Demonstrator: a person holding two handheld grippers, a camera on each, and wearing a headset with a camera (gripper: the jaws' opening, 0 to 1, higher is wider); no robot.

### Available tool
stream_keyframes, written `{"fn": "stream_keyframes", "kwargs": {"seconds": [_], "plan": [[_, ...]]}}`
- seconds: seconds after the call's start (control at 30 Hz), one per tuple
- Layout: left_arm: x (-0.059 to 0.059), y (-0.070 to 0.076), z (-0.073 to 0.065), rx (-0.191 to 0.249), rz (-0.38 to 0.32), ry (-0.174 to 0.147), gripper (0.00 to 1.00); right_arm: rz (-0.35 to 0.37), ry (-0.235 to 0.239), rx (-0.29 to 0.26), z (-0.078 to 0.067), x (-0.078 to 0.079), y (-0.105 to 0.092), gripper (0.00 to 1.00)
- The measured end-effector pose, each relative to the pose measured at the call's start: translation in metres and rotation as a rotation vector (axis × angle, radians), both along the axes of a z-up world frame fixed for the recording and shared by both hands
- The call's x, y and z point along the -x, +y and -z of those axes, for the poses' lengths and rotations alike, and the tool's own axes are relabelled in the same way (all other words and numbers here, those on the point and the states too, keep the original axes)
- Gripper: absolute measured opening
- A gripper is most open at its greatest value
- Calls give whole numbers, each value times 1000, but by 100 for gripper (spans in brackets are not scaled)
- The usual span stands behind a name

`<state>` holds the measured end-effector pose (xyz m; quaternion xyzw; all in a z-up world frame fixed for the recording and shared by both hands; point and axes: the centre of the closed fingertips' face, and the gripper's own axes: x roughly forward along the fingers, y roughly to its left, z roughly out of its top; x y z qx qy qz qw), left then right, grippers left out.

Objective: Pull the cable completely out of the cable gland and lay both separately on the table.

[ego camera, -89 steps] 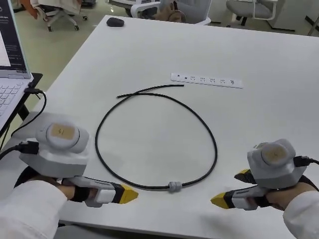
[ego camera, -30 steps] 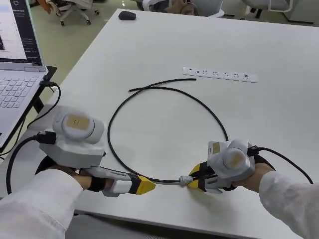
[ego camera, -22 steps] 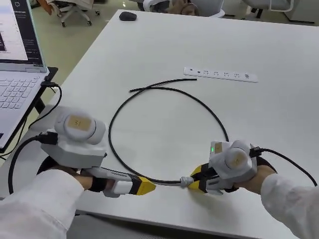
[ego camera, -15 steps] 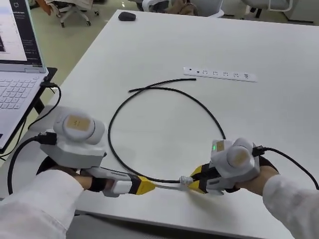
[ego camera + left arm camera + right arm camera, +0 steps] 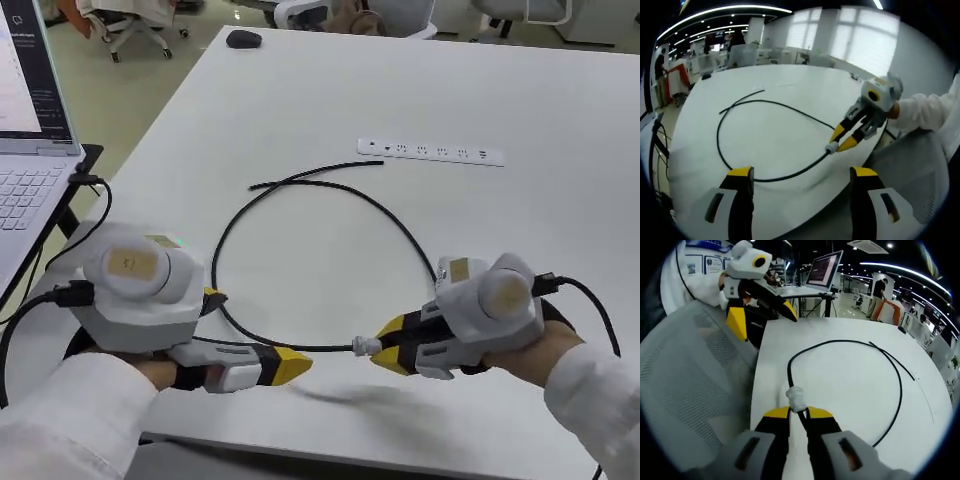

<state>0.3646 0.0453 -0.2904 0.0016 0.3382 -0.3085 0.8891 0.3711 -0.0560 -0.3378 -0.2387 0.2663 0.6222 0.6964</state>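
Observation:
A long black cable [image 5: 214, 265] lies in a wide loop on the white table [image 5: 520, 230]. A small grey cable gland [image 5: 362, 346] sits on it at the near side. My right gripper [image 5: 385, 350] is shut on the cable just behind the gland [image 5: 796, 398], which sticks out past the yellow tips and hangs slightly above the table. My left gripper [image 5: 295, 366] is a short way left of the gland, below the cable. In the left gripper view my left gripper [image 5: 802, 172] is wide open with nothing between its jaws, facing the gland [image 5: 831, 147].
A white power strip [image 5: 430, 153] lies beyond the loop. An open laptop [image 5: 20, 150] stands off the table's left side and a dark mouse [image 5: 243, 40] sits at the far corner. A grey mesh chair [image 5: 690, 365] is below the near table edge.
Over three seconds both grippers closed in on the gland. The right gripper shut on the cable beside it and has now raised it a little; the left tips sit lower than the cable.

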Motion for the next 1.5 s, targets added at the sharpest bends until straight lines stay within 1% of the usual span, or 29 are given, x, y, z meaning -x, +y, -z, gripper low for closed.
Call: {"fn": "stream_keyframes", "kwargs": {"seconds": [0.1, 0.13, 0.2, 0.23, 0.3, 0.33, 0.37, 0.4, 0.47, 0.53, 0.57, 0.6, 0.63, 0.67, 0.7, 0.8, 0.83, 0.9, 0.97, 1.03, 1.07, 1.1, 1.13, 1.17, 1.2, 1.23, 1.3, 1.37, 1.5], "plan": [[0, -5, -5, 1, 34, -40, 74, -6, -18, -22, -12, 2, 2, 9], [0, -8, -8, 13, 45, -52, 72, -10, -28, -27, -16, 4, 3, 9], [1, -11, -11, 28, 54, -59, 68, -12, -46, -39, -24, 6, 5, 8], [2, -14, -12, 45, 68, -63, 65, -11, -53, -49, -29, 6, 7, 8], [4, -19, -14, 70, 86, -55, 58, -17, -66, -63, -35, 8, 9, 7], [4, -21, -17, 89, 92, -64, 57, -40, -123, -40, -38, 5, 7, 1], [4, -22, -19, 96, 99, -73, 56, -27, -106, -78, -43, 6, 12, 1], [3, -25, -22, 106, 113, -94, 56, -29, -71, -98, -48, 9, 14, 1], [2, -29, -25, 105, 140, -112, 57, -42, -108, -104, -50, 4, 15, 1], [-2, -29, -24, 82, 150, -121, 56, -48, -109, -104, -52, 4, 16, 1], [-3, -31, -26, 77, 163, -134, 55, -53, -119, -113, -56, 4, 17, 1], [-4, -34, -31, 85, 175, -156, 54, -57, -126, -117, -57, 4, 18, 1], [-9, -39, -39, 108, 192, -200, 53, -62, -138, -122, -62, 4, 19, 1], [-9, -42, -43, 122, 201, -216, 52, -65, -141, -128, -65, 5, 20, 1], [-7, -48, -47, 139, 235, -232, 50, -72, -153, -134, -71, 8, 21, 1], [-7, -55, -48, 159, 276, -238, 41, -79, -172, -138, -79, 10, 19, 1], [-6, -59, -49, 162, 300, -242, 39, -81, -177, -142, -81, 10, 18, 1], [-6, -64, -53, 178, 319, -263, 39, -87, -189, -149, -87, 12, 15, 1], [-4, -70, -59, 221, 350, -282, 39, -92, -200, -152, -92, 13, 12, 1], [-1, -74, -66, 268, 380, -291, 38, -101, -218, -162, -97, 14, 8, 1], [1, -78, -72, 297, 403, -306, 37, -106, -222, -166, -98, 15, 6, 1], [0, -78, -75, 302, 404, -320, 36, -111, -223, -175, -102, 16, 4, 1], [1, -81, -79, 314, 423, -339, 35, -114, -225, -184, -106, 18, 3, 1], [4, -84, -80, 320, 455, -347, 34, -118, -227, -192, -109, 19, 2, 1], [6, -87, -83, 319, 476, -362, 33, -121, -226, -199, -113, 22, 1, 1], [6, -88, -84, 324, 481, -367, 32, -124, -229, -199, -114, 23, 0, 1], [8, -93, -87, 352, 496, -366, 30, -138, -242, -200, -119, 27, -1, 1], [7, -94, -89, 374, 491, -351, 26, -141, -246, -197, -121, 28, -3, 1], [10, -97, -92, 391, 505, -357, 21, -153, -259, -207, -128, 32, -5, 1]]}}
